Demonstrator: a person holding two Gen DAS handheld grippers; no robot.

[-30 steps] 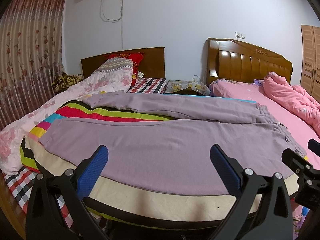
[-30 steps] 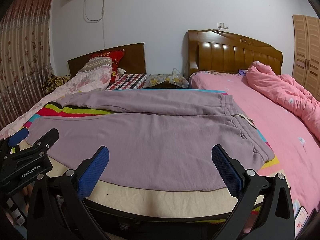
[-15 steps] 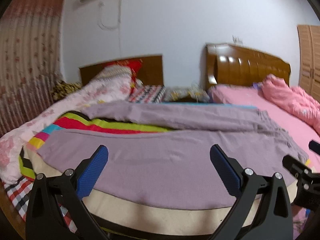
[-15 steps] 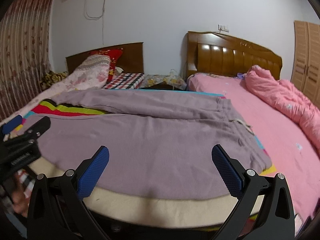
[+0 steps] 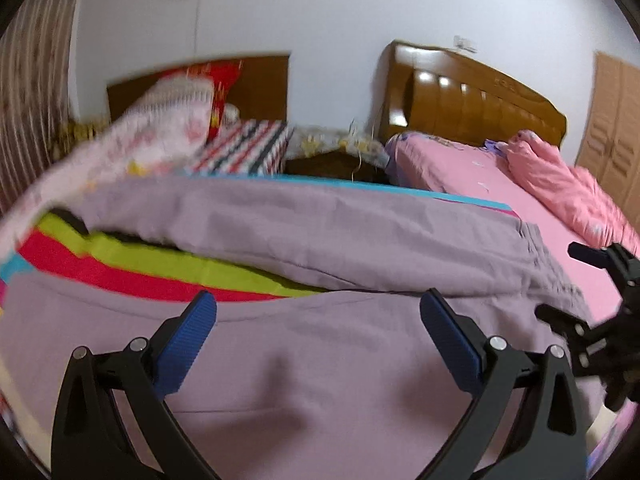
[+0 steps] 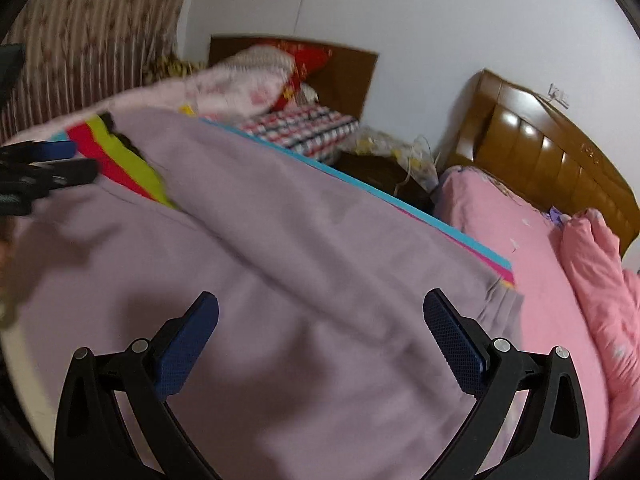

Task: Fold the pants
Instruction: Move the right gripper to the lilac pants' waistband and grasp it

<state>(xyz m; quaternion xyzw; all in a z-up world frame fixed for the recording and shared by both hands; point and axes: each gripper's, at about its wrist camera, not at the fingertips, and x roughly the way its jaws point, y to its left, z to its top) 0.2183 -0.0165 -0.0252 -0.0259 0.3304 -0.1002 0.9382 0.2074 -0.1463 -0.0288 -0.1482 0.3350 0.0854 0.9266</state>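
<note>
Two pairs of tongs hang over a pair of lilac sweatpants spread flat on a bed. The left tongs are released, blue pads wide apart, with nothing between them; the near trouser leg lies directly below and ahead of them. Beyond their tips a striped blanket in red and lime shows in the gap between the two legs, and the far leg runs across behind it. To their right the waistband sits close to the other tool. The right tongs are likewise released and empty, poised above the cloth near the waist. Right of them lies a pink sheet and a rumpled pink quilt.
</note>
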